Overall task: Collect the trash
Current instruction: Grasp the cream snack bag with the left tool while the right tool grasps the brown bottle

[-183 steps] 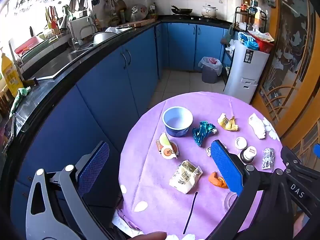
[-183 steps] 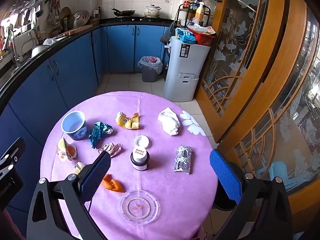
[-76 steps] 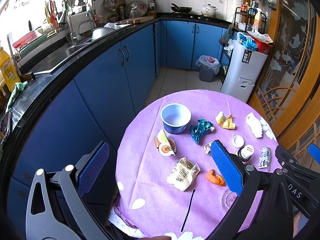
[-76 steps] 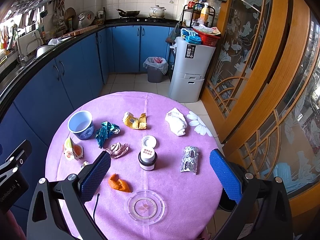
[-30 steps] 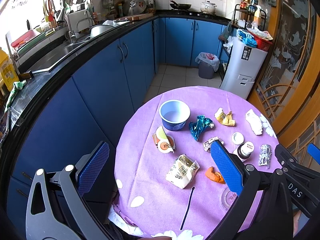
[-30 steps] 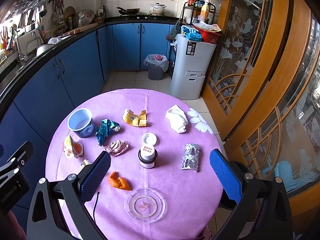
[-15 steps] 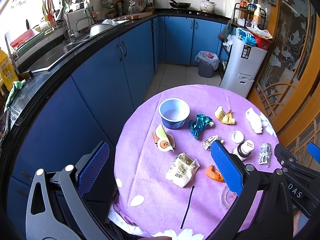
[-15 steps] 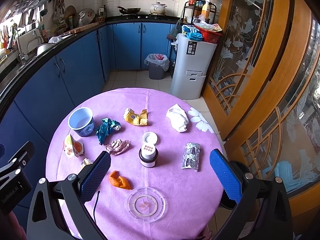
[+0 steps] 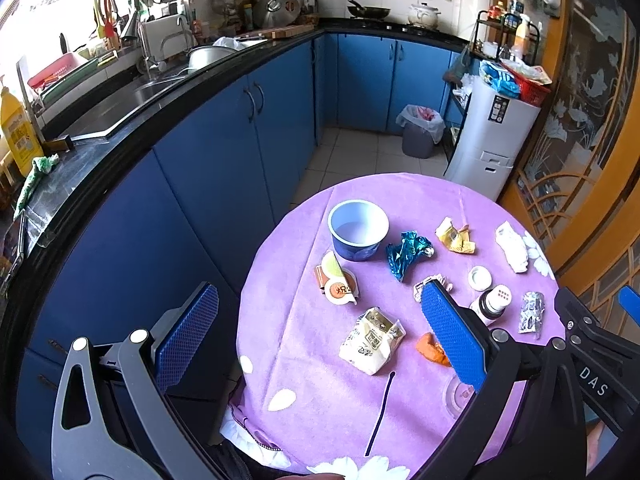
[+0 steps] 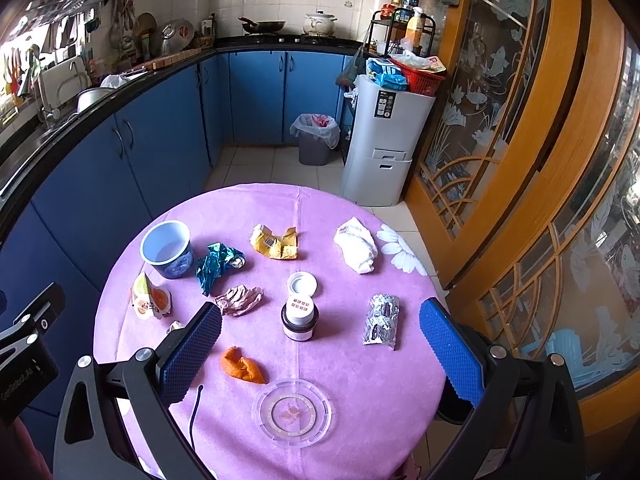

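both grippers hover above the round table with the purple cloth (image 10: pixel 360 420); left gripper (image 9: pixel 316 336) and right gripper (image 10: pixel 320 354) have fingers spread wide, holding nothing. trash lies scattered on the cloth: crumpled teal foil wrapper (image 10: pixel 218 266), orange peel scrap (image 10: pixel 242 366), white crumpled tissue (image 10: pixel 358 250). likely light, soft, crushable; pinch across the bunched middle.

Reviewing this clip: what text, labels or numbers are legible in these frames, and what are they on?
"DAS": white letters on the right tool's black body, seen from the left wrist camera.
White lettering on the left tool's black body: too blurred to read.
Print on the white snack packet, round orange-and-white lid, crumpled yellow wrapper and grey cabinet's black label: too small to read.
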A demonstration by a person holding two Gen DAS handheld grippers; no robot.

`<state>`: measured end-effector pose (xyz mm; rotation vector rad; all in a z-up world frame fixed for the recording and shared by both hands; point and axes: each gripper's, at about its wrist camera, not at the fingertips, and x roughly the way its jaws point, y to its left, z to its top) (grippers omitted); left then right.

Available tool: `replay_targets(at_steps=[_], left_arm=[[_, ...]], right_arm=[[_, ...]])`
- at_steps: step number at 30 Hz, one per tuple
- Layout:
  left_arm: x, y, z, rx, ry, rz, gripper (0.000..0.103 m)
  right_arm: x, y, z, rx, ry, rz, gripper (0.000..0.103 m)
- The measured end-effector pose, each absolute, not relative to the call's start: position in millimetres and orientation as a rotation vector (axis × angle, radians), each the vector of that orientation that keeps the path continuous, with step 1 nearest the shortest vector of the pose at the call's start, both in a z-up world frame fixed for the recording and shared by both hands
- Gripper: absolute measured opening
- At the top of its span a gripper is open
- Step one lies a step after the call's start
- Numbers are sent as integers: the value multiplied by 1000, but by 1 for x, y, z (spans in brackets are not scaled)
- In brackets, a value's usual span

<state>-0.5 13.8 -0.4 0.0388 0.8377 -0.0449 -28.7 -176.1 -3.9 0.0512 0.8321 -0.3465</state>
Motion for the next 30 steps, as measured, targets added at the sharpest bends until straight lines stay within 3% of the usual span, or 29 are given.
replay_targets(at_steps=[10,21,30], left_arm=[[12,21,-21,22,945,-41,100],[32,-7,-126,121,1279,-137,100],[52,-32,-166,165,1368,-165,100]], right_arm=[[-23,-202,-41,181,922,-304,97],[-15,-228,-127,221,1110,-246,97],[6,-226,-161,178,1205,-188,97]])
